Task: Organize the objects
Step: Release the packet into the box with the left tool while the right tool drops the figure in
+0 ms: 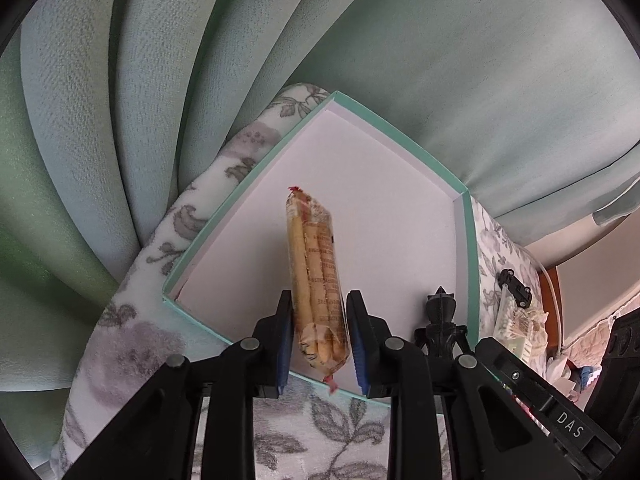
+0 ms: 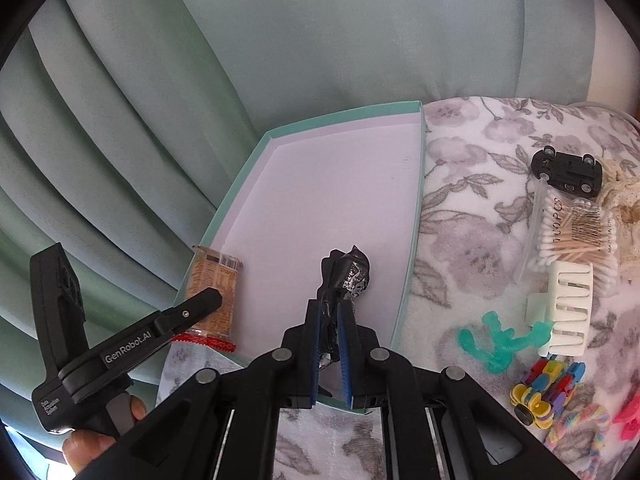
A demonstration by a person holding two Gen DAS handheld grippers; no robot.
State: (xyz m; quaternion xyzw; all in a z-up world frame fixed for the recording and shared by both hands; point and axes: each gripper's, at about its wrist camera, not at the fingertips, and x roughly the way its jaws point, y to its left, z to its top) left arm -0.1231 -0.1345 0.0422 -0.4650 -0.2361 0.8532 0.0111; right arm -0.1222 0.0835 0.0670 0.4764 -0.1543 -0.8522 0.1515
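Left wrist view: the left gripper (image 1: 319, 334) has its blue pads pressed against a clear packet of biscuit sticks (image 1: 317, 280), held lengthwise over the white floor of the shallow teal-edged box (image 1: 466, 240). The right gripper's black load pokes up just right of the packet, inside the box. Beyond the box's right wall lie a black toy car (image 1: 516, 289) and cotton swabs.

Right wrist view: the right gripper (image 2: 329, 354) is nearly closed, pinching a crumpled black-and-silver wrapper (image 2: 345, 278) above the box (image 2: 416, 184) floor near its front edge. Right of the box, on the floral blanket (image 2: 460, 208), sit a white hair claw (image 2: 566, 310), a green squiggle toy (image 2: 496, 342) and a colourful toy (image 2: 544, 384).
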